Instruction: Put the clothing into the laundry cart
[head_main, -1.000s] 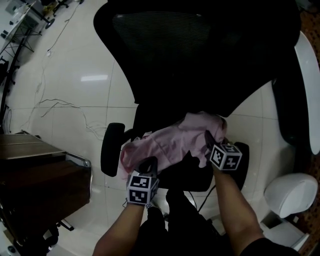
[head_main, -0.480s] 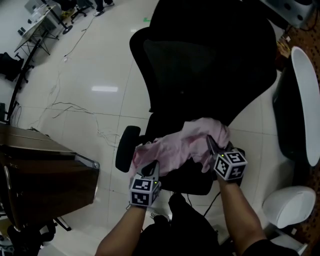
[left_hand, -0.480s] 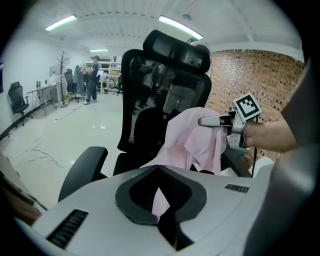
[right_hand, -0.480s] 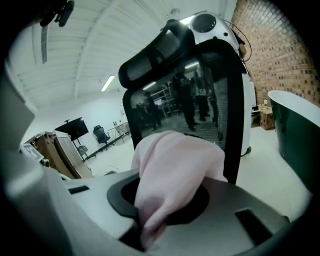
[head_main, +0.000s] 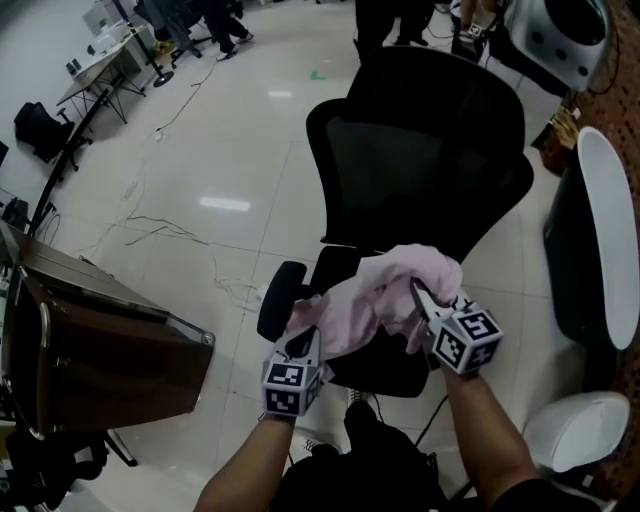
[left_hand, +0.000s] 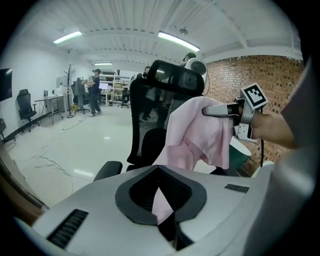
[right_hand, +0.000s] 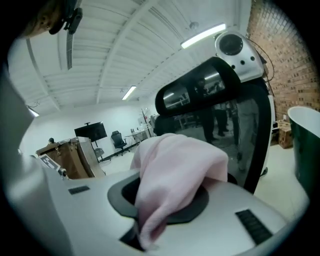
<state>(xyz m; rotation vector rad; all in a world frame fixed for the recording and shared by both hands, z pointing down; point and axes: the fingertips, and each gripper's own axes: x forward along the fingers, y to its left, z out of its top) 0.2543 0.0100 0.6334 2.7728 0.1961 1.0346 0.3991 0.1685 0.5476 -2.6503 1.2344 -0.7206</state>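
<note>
A pink garment (head_main: 372, 292) hangs stretched between my two grippers, above the seat of a black office chair (head_main: 420, 160). My left gripper (head_main: 301, 344) is shut on the garment's lower left edge; in the left gripper view a strip of cloth (left_hand: 197, 132) runs down between its jaws (left_hand: 162, 202). My right gripper (head_main: 421, 297) is shut on the bunched upper right part, and the pink cloth (right_hand: 175, 167) spills over its jaws (right_hand: 150, 227). The left gripper view also shows the right gripper (left_hand: 220, 111) pinching the top of the garment.
A brown bin with a metal frame (head_main: 110, 350) stands at the left. A dark tub with a white rim (head_main: 592, 240) and a white rounded base (head_main: 575, 432) are at the right. Cables (head_main: 150, 225) lie on the tiled floor. People stand far off.
Both grippers have risen with the pink garment, which has come up off the chair seat. The right one rose more and rolled. More of the chair back and the room shows now.
</note>
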